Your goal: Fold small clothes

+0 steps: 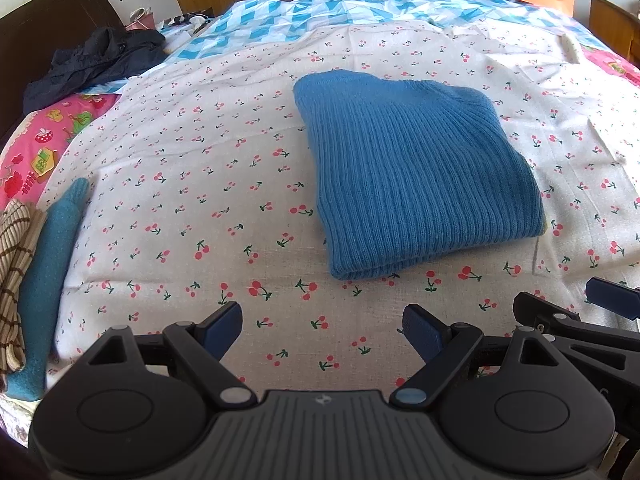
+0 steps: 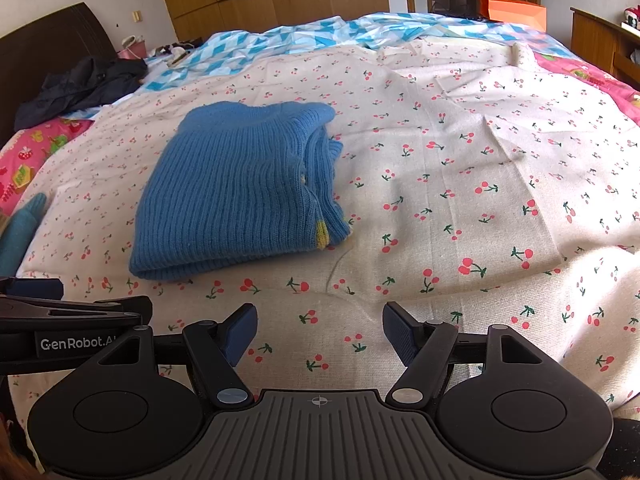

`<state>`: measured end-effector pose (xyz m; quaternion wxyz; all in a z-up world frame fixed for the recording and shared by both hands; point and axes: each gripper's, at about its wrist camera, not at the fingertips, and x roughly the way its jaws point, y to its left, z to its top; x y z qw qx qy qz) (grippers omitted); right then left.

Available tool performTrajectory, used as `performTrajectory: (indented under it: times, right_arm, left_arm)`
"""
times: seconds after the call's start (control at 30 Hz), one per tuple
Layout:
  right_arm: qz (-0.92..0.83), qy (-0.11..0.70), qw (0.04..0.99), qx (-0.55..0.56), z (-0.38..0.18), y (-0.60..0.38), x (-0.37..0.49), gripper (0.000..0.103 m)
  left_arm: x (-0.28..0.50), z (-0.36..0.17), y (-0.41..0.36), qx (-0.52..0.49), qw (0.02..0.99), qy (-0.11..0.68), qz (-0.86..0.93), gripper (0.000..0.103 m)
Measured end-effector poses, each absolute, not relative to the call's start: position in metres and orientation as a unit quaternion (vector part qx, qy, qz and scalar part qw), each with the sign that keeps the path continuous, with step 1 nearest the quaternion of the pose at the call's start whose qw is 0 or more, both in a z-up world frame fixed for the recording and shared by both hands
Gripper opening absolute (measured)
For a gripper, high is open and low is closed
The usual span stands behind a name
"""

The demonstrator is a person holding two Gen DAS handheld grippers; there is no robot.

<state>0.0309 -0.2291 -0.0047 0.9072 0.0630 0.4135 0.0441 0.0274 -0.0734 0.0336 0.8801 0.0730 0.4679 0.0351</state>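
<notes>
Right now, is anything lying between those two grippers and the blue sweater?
Nothing visible. Only bare cherry-print sheet lies between the open left gripper, the open right gripper and the folded blue sweater.

My left gripper tilts down, jaws wide apart, nothing btwn them; my right gripper sits just beside it, likewise spread & empty.

Two wrist views side by side, angled down, near, sharing the blue sweater on the bed.
</notes>
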Motion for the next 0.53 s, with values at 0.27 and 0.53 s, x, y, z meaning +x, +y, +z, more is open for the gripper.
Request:
performTrajectory:
  times: [0.27, 0.53]
  right_arm:
    - [0.044, 0.413, 0.907, 0.063, -0.0046, -0.2289, 0.0307, 0.070]
    - [0.044, 0.414, 0.907, 0.065, -0.0040, -0.2289, 0.0305, 0.072]
  left_arm:
    - [0.0270, 0.0341, -0.0744, 0.077, 0.882, 0.464, 0.035, 0.091]
    - [0.0266, 0.0350, -0.0754, 0.077, 0.882, 0.463, 0.036, 0.091]
